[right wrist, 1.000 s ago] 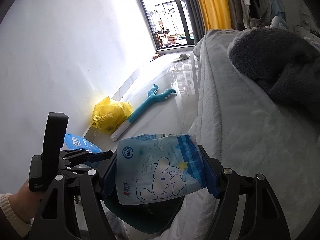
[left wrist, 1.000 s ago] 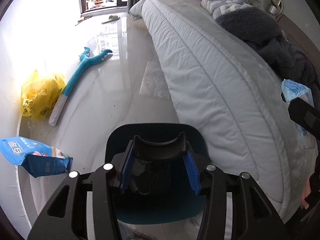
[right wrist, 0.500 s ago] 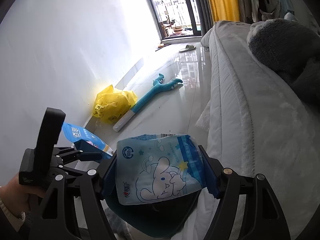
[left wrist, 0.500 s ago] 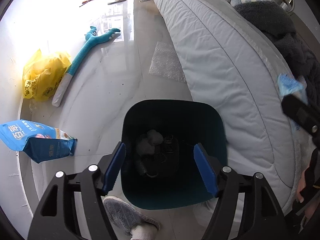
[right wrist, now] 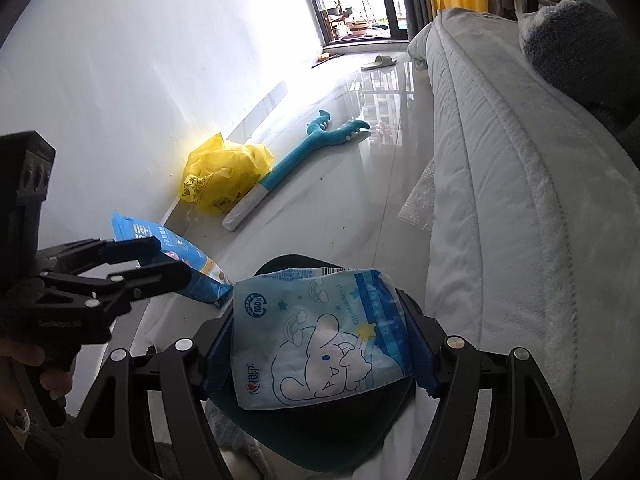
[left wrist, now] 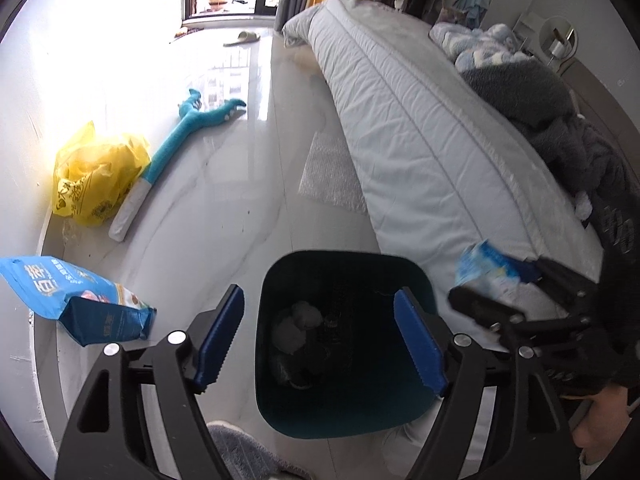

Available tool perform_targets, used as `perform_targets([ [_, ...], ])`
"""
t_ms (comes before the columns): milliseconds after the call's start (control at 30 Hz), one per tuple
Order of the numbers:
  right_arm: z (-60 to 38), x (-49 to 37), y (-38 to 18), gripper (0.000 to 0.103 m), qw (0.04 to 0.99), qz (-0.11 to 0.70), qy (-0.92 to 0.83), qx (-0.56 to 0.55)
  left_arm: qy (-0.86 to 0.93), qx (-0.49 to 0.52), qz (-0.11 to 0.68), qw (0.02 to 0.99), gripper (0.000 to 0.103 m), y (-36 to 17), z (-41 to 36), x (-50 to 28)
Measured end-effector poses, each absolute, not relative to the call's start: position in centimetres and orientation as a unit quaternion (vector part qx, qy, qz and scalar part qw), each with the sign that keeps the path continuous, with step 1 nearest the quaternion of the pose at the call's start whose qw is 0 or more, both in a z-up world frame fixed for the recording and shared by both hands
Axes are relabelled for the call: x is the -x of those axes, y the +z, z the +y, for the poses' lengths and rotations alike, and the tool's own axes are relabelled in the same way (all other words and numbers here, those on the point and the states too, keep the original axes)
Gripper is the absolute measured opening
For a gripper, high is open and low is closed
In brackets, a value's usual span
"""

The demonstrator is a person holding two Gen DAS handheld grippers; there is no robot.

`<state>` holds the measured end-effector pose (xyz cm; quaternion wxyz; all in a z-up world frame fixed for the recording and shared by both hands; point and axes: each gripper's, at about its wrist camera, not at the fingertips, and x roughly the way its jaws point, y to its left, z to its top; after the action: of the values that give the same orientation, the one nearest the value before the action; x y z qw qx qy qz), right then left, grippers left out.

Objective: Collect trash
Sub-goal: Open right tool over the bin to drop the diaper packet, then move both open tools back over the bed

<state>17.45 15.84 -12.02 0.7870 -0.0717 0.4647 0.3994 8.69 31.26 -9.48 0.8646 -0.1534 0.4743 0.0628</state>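
Note:
A dark teal trash bin [left wrist: 416,408] stands on the floor beside the bed, with some crumpled trash at its bottom. My left gripper [left wrist: 319,296] hangs above the bin's mouth. Its jaws are opening and nothing is between the blue pads. My right gripper [right wrist: 316,304] is shut on a light-blue packet with a cartoon print [right wrist: 320,344], held over the bin [right wrist: 280,266]. In the left wrist view that packet [left wrist: 484,268] shows at the right, just past the bin's rim.
On the floor by the wall lie a blue snack bag [left wrist: 76,300], a yellow plastic bag [left wrist: 92,176] and a teal dinosaur-shaped stick [left wrist: 188,128]. Bubble wrap [left wrist: 332,176] lies against the bed [left wrist: 420,140]. A grey slippered foot [left wrist: 240,452] is beside the bin.
My left gripper's jaws have spread wide and it has pulled up and back from the bin's mouth. The right gripper has come down over the bin with the packet.

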Motion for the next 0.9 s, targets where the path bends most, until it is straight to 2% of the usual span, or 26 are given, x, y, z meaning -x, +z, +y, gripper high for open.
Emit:
perform_targets([
  [467,18.3,-16.9,-16.2,0.075,0.755,0.517,0.389,0.11,0.036,0.155,0.368,0.916,0.08,-5.0,31.6,-7.1],
  [700,18.5,-16.8,-16.7,0.086,0.749,0.529,0.378,0.129,0.039,0.157,0.333,0.929,0.083,-3.3,31.8,-6.5],
  [900,17.9,-16.7,-15.7,0.086,0.758,0.515,0.381,0.124,0.031,0.155,0.307,0.939,0.083,-1.8,30.6,-6.6],
])
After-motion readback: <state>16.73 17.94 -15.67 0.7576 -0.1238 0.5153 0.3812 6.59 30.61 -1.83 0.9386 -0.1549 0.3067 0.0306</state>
